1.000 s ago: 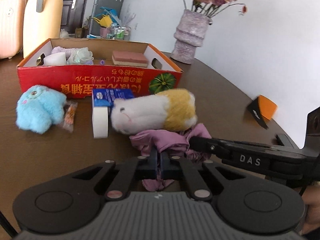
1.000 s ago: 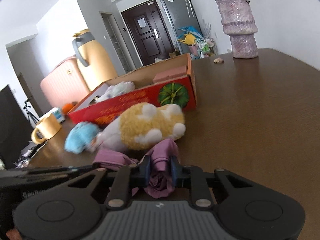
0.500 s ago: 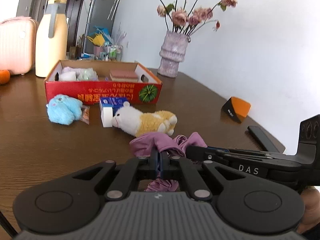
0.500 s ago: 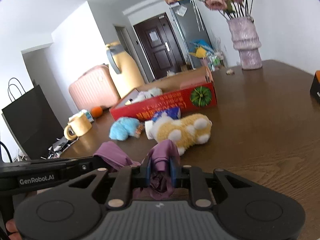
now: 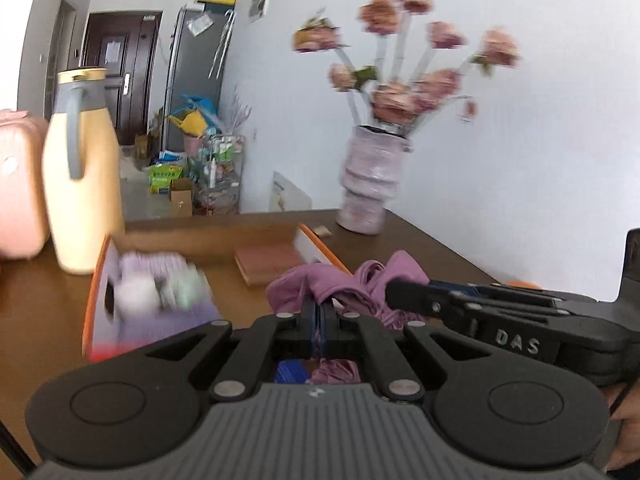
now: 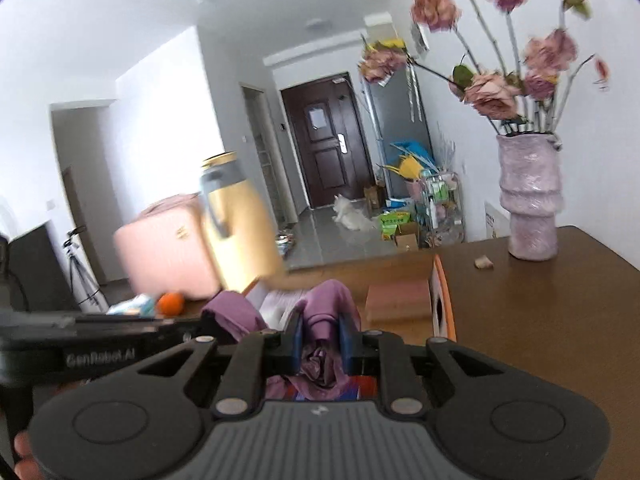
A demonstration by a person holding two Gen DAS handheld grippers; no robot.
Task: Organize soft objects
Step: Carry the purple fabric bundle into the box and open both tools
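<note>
A purple cloth (image 5: 320, 286) hangs bunched between both grippers, lifted off the table. My left gripper (image 5: 319, 312) is shut on one end of it. My right gripper (image 6: 322, 330) is shut on the other end (image 6: 326, 304), and its arm shows in the left wrist view (image 5: 480, 312). Just beyond the cloth is the red cardboard box (image 5: 100, 292), holding pale soft items (image 5: 156, 284) at its left and a pink sponge block (image 5: 266, 262) at its right. The box's orange right wall also shows in the right wrist view (image 6: 442, 300).
A cream thermos jug (image 5: 82, 184) and a pink suitcase (image 6: 168, 248) stand behind the box at left. A purple vase with flowers (image 5: 372, 184) stands at the back right of the brown table (image 6: 540, 320). An orange fruit (image 6: 170, 302) lies at far left.
Both grippers have lifted the purple cloth and carried it forward to the box. The plush toys and the small white box on the table have dropped out of view.
</note>
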